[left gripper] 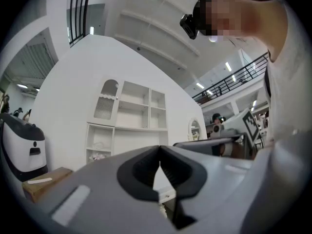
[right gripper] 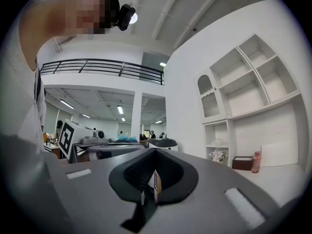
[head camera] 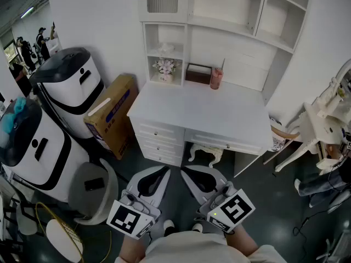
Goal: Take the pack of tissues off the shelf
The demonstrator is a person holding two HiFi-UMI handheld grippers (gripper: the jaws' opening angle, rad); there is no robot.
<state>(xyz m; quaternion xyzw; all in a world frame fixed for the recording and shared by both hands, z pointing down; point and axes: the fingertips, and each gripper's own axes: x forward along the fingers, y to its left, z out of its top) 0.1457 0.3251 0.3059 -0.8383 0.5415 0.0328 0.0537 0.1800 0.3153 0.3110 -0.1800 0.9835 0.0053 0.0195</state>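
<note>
A small white pack of tissues (head camera: 166,49) lies in the narrow cubby of the white shelf unit (head camera: 230,15), on the ledge above a pot of flowers (head camera: 165,67). In the right gripper view the pack of tissues (right gripper: 218,142) is a pale lump above the flowers (right gripper: 217,155). My left gripper (head camera: 166,171) and right gripper (head camera: 184,172) hang side by side near my body, well short of the white desk (head camera: 208,111). Both are shut, with nothing between the jaws. The left gripper (left gripper: 160,150) and right gripper (right gripper: 155,152) point toward the shelves.
A brown box (head camera: 198,73) and a pink bottle (head camera: 216,78) stand at the back of the desk. Two white-and-black robots (head camera: 71,86) (head camera: 33,147) and a cardboard box (head camera: 112,114) crowd the left. A stool (head camera: 205,153) sits under the desk, and a white chair (head camera: 318,130) is at the right.
</note>
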